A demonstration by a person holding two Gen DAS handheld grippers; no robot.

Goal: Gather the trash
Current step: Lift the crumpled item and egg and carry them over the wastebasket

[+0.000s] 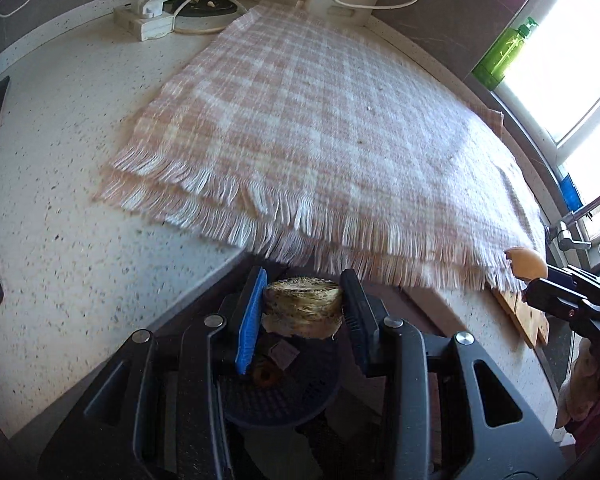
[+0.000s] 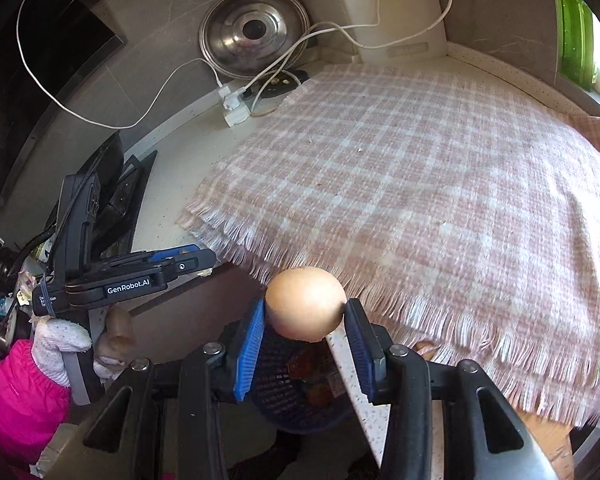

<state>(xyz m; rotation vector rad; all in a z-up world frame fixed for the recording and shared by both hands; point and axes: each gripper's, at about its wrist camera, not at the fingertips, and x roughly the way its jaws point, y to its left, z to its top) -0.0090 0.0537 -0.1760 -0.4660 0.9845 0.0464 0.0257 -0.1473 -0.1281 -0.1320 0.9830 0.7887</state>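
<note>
Speckled white countertop (image 1: 60, 184) carries a pink-and-white checked cloth (image 1: 320, 120) with a fringed front edge that overhangs the counter's rim; a white power strip (image 1: 144, 20) with trailing cables sits at the back, a steel lid (image 2: 256, 40) leans against the wall behind it, and a green bottle (image 1: 504, 52) stands on the window sill. Left gripper (image 1: 302, 312), seen from its own wrist camera, is clamped on a flattened, streaked yellowish-brown scrap (image 1: 302, 306), pinched between the blue pad and the black pad, just forward of the counter's edge. Directly beneath it stands a dark mesh trash basket (image 1: 276, 400) holding a few pieces of rubbish, including a ring-shaped item and a small square piece. Right gripper (image 2: 304, 320) is closed on a tan eggshell (image 2: 306, 304), its broken lower edge visible between the pads, held in front of the cloth's fringe and above the same basket (image 2: 276, 384). In the right wrist view the left gripper (image 2: 196, 262) appears to the side, held by a hand in a white dotted glove (image 2: 60, 344) with a pink sleeve (image 2: 16, 396). A wooden board (image 1: 524, 312) lies partly under the cloth's corner.
</note>
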